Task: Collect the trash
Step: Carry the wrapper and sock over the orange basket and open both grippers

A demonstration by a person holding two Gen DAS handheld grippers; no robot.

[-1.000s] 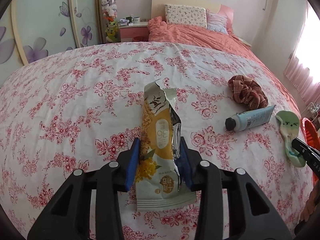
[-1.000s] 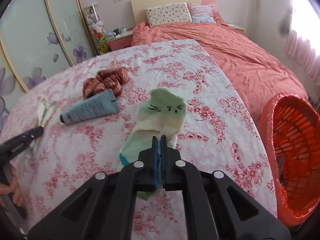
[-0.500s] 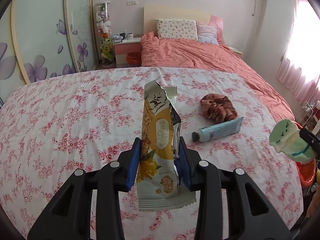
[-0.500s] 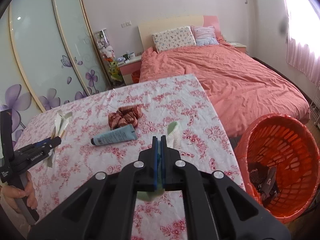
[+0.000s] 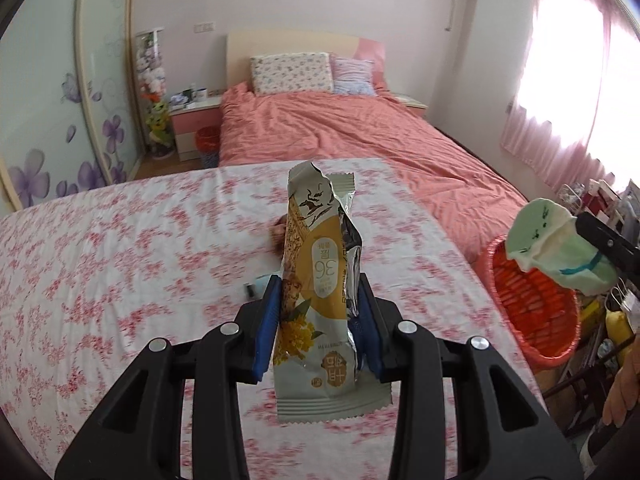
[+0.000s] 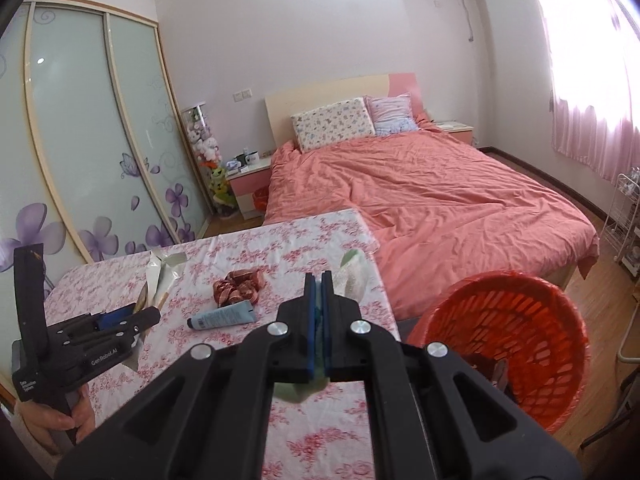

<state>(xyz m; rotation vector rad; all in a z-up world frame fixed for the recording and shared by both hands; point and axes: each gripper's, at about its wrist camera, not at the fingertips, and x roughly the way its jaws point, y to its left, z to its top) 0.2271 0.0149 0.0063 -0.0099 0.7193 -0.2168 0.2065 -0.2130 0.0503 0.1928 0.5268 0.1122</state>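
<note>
My left gripper (image 5: 319, 292) is shut on a torn yellow and silver snack wrapper (image 5: 320, 240), which stands upright between the blue pads above the floral table. My right gripper (image 6: 318, 280) is shut on a pale green sock with a drawn face (image 6: 352, 276), which hangs in the air past the table's right edge. In the left wrist view the sock (image 5: 548, 244) hangs over the orange mesh basket (image 5: 532, 312). That basket (image 6: 560, 320) stands on the floor to the right of the table. The left gripper (image 6: 148, 314) and its wrapper (image 6: 160, 276) show at the left of the right wrist view.
On the floral tablecloth (image 6: 300, 240) lie a reddish scrunchie (image 6: 238, 286) and a blue tube (image 6: 224, 317). A bed with a pink cover (image 6: 440, 200) lies beyond the table. A white wire rack (image 6: 624, 216) stands by the window at the right.
Both grippers have risen, lifting the wrapper and the sock off the table. The sock has moved right, off the table toward the orange basket.
</note>
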